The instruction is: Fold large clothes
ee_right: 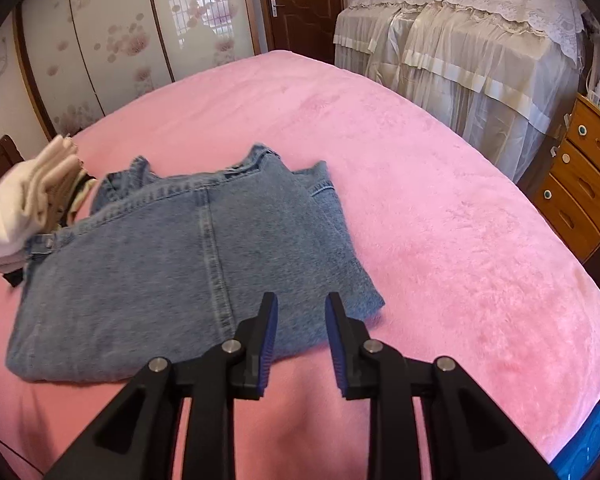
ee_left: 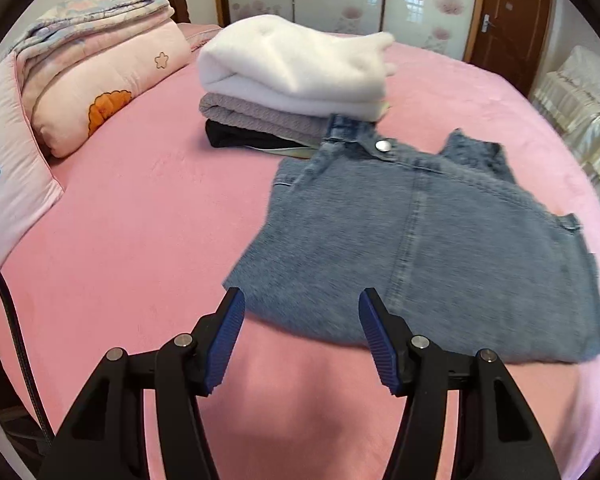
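Folded blue jeans [ee_left: 420,240] lie flat on the pink bed [ee_left: 139,220]; they also show in the right wrist view [ee_right: 179,260]. My left gripper [ee_left: 302,304] is open wide and empty, its blue pads just above the near edge of the jeans. My right gripper [ee_right: 302,308] is open with a narrower gap and empty, over the near right corner of the jeans. The waistband with its metal button [ee_left: 382,145] points toward a stack of folded clothes [ee_left: 295,80].
The stack has a white fleece on top, grey and black pieces below; it also shows in the right wrist view [ee_right: 27,200]. Folded pink quilts [ee_left: 91,76] lie at the left. A lace-covered piece of furniture [ee_right: 480,40] and a wooden drawer chest [ee_right: 584,176] stand right of the bed.
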`<state>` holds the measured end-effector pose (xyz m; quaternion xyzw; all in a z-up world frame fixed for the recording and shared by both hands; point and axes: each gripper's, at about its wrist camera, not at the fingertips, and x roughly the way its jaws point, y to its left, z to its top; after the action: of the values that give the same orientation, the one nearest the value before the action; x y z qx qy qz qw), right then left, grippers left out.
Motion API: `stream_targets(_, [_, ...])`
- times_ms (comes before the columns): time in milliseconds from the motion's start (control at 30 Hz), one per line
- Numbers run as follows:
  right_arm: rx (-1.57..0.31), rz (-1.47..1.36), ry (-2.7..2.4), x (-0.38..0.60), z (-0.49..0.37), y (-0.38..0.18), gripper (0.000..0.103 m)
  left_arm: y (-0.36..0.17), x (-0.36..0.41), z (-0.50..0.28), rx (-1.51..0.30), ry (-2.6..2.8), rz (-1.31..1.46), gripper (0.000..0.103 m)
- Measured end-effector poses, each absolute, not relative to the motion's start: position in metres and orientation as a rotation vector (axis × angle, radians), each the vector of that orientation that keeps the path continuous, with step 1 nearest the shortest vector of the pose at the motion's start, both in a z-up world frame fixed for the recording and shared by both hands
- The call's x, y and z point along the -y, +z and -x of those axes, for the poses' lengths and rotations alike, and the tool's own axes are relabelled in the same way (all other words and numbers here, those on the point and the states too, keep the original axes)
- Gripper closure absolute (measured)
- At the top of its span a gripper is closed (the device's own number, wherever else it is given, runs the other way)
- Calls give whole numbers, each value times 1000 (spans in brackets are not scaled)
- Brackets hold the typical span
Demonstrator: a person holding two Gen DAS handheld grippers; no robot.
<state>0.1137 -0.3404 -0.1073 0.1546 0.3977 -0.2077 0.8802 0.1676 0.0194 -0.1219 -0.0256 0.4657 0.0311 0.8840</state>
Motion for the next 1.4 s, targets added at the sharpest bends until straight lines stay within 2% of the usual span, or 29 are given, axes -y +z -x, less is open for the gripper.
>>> stream_targets(67, [-811,-314,-420,329,-103,-96,68,-112,-18,-157,-970,45,67,45])
stream_targets(300, [-761,-303,-328,287,-75,-65,67,-90,-16,-117,-962,-28,129,44])
stream_targets(433, [-722,-302,-264,261,-63,-52,56,-90,-15,-98,-973,-69,170,43])
stream_targets(500, [-710,-290,-231,246,-61,-49,55,-95,-16,-92,-987,-94,201,42])
stream_targets(767, [-721,-218,-138,193,-79,-70,55,-151,-19,-96,-1010,-247,365,42])
stream_targets(1100, [-716,-194,-110,173,-119,-103,55,-241,-56,-152,-1024,-291,711,43])
stream_targets(1400, [-747,-201,-120,172,-156,-135,55,-260,-56,-195,-938,-313,778,43])
